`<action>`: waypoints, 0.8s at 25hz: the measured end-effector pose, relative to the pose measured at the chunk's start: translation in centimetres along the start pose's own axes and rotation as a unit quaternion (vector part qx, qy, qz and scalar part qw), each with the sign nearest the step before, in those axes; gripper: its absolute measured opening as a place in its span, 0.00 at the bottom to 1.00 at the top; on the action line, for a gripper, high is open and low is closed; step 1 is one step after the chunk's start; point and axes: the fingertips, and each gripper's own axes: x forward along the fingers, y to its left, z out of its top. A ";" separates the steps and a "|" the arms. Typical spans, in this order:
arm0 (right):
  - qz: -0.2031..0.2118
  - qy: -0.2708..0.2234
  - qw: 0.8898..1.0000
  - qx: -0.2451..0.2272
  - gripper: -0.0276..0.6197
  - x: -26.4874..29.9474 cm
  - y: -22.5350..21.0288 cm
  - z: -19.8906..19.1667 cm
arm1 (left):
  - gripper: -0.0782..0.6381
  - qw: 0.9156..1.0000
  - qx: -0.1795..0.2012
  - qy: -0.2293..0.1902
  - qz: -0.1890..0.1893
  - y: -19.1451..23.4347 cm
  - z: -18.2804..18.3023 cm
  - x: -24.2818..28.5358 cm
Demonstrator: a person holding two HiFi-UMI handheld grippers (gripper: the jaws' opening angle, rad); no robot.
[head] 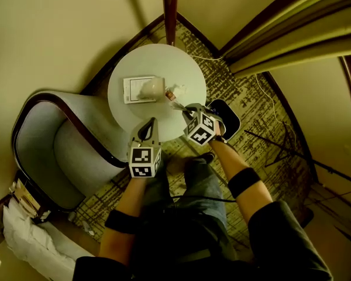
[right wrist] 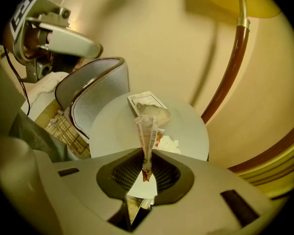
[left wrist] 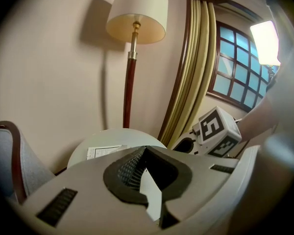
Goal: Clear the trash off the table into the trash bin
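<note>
The right gripper is clamped on one end of a thin snack wrapper, holding it above the round table. The wrapper looks featherlight, limp and slick, so a pinch well in from its edge seems safest. The left gripper is closed on nothing. Crumpled litter lies on the table. The bin stands just beside it and an armchair opposite, on patterned carpet.

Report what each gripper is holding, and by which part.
The right gripper pinches a crumpled snack wrapper by one end; the rest sticks out beyond the jaws. The left gripper is shut with nothing in it.
</note>
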 end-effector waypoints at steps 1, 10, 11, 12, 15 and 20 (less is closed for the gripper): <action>-0.004 -0.011 1.000 0.002 0.16 -1.3 -0.1 0.8 | 0.11 1.000 0.005 0.000 0.000 0.0 0.2 -0.3; -0.062 -0.136 0.986 0.072 0.16 -13.9 -0.9 7.2 | 0.11 0.999 0.018 -0.032 0.003 -0.4 5.1 -4.4; -0.069 -0.153 0.982 0.089 0.17 -15.1 -0.9 7.5 | 0.11 0.999 0.019 -0.037 0.005 -0.5 5.6 -4.8; -0.074 -0.169 0.977 0.106 0.17 -16.4 -0.9 7.9 | 0.11 0.999 0.020 -0.041 0.007 -0.5 5.8 -5.2; -0.087 -0.206 0.964 0.144 0.17 -19.4 -0.9 8.5 | 0.11 0.999 0.024 -0.044 -0.001 -1.5 7.2 -5.9; -0.119 -0.231 0.948 0.185 0.17 -22.8 -2.0 7.4 | 0.11 0.997 0.056 -0.044 -0.028 -3.8 8.6 -4.9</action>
